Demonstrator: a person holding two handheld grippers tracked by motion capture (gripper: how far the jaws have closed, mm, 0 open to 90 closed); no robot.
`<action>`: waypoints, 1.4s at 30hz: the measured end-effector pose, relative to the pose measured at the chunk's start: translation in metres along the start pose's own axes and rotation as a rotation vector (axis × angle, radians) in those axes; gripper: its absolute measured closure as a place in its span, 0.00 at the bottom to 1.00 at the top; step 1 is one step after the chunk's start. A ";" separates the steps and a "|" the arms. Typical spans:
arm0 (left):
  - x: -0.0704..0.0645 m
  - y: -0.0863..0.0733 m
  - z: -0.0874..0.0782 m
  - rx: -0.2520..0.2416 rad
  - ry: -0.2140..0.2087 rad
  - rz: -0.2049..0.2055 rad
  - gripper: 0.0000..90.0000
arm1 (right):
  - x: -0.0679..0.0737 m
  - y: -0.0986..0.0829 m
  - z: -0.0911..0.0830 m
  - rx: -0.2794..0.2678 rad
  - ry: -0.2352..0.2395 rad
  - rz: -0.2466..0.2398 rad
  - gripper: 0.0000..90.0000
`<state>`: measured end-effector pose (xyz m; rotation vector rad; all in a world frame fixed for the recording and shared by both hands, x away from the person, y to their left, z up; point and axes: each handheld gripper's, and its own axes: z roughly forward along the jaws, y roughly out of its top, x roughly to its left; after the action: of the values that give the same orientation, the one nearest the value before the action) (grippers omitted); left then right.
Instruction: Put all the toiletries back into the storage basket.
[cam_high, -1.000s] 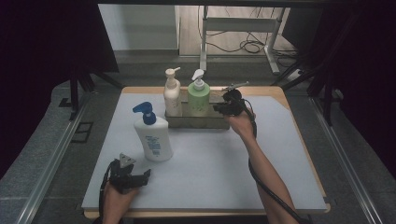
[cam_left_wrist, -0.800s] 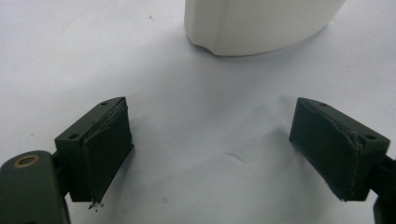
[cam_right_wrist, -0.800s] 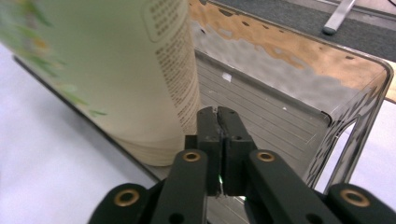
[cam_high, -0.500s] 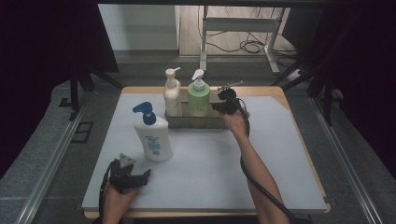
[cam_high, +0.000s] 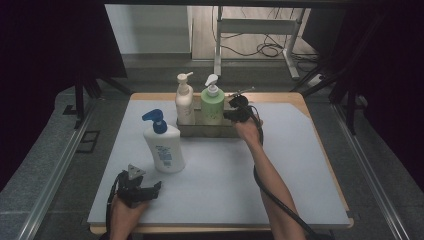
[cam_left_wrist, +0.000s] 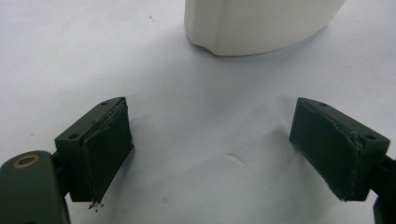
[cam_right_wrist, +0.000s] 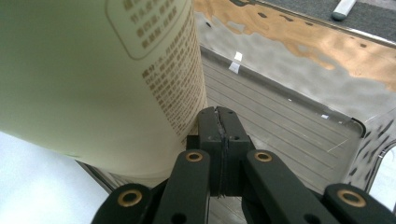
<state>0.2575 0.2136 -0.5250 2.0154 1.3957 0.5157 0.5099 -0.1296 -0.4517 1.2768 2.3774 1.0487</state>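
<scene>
Two bottles, cream (cam_high: 184, 102) and green (cam_high: 212, 105), already stood in the tray (cam_high: 200, 131). My right tongs (cam_high: 235, 111), pressed shut and empty, sat beside the green one. The blue-pump bottle (cam_high: 163, 144) waited just ahead of my wide-open left tongs (cam_high: 142, 189).

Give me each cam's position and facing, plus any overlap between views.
High view: above the person's side, facing forward and down on the table; both forearms, left gripper and right gripper show.
Left gripper view: low over the table, along open jaws toward the white bottle.
Right gripper view: inside the metal tray, jaws shut beside the green bottle.
Shared: high and right gripper views both show the green bottle and tray.
</scene>
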 end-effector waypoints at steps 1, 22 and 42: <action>0.000 0.000 0.000 0.000 0.000 0.000 0.14 | 0.000 0.000 0.000 0.002 0.002 0.001 1.00; 0.000 0.000 0.000 0.000 -0.001 0.000 0.14 | 0.016 0.002 0.012 0.016 0.018 -0.027 1.00; 0.000 0.000 0.000 0.000 -0.001 0.000 0.14 | 0.022 0.005 0.015 0.018 0.022 -0.037 1.00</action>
<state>0.2575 0.2136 -0.5250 2.0157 1.3955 0.5150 0.5080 -0.1031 -0.4562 1.2280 2.4224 1.0379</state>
